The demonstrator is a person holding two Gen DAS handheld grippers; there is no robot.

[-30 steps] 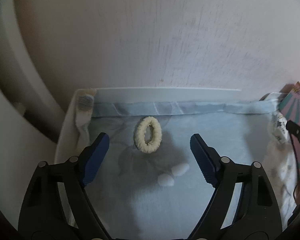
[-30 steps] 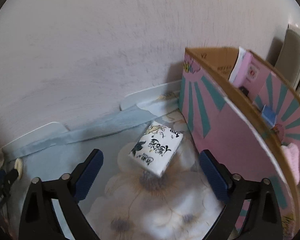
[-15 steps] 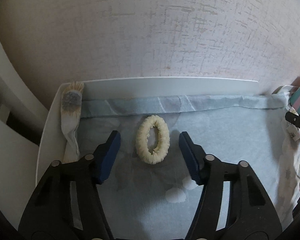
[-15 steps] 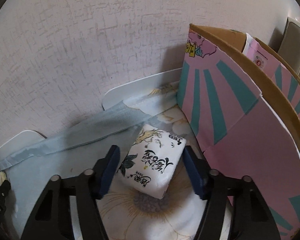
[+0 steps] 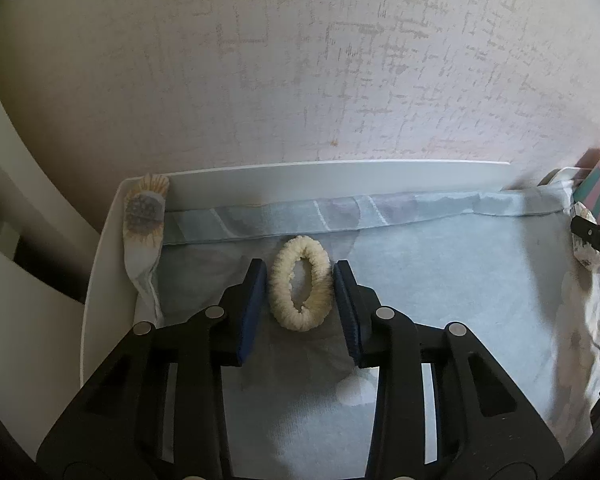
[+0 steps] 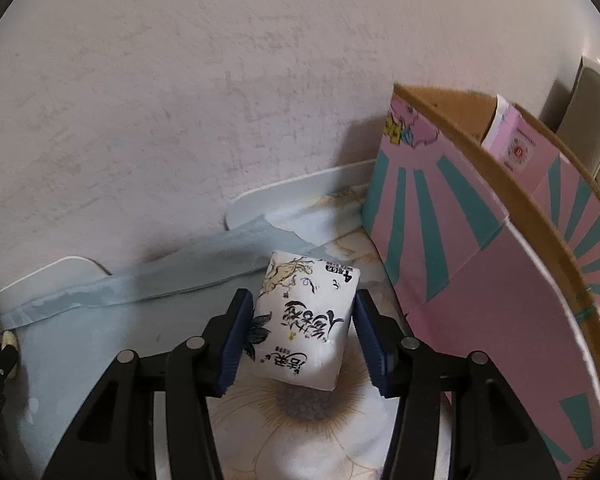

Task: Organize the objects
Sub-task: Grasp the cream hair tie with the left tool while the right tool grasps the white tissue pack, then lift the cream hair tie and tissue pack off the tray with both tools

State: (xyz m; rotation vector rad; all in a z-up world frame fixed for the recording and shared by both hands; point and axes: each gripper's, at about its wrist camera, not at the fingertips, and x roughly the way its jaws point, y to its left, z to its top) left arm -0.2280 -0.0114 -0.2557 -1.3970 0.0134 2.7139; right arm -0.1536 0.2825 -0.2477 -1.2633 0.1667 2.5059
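Backing onto a textured wall [image 5: 300, 60], carrying a pale blue cloth [image 5: 440, 280] across a white surface [image 5: 340, 172].

Lying flat on that cloth, near the folded back hem: a cream scrunchie [image 5: 300, 322], long axis pointing away from the camera. Sitting right between the blue pads of the left gripper [image 5: 299, 270], both pads touching its fuzzy sides. Having just been closing around it, now narrowed to a light pinch, gripping the scrunchie while it is not yet lifting off the cloth.

Lying further right, on the flowered part of the cloth: a white tissue pack [image 6: 306, 316] with black lettering, turned slightly askew. Being clamped along its two long sides by the right gripper [image 6: 302, 298], jaws likewise just having been closing, pads now pressing on the wrapper.

Standing just beside the pack, against the wall: a pink-and-teal box [image 6: 480, 280], open at the top, already holding a few items.

Judging from this: both grasps looking complete, so lifting and carrying toward the box probably coming next. Watching for the soft scrunchie slipping out of such a shallow pinch, and for the pack tilting.
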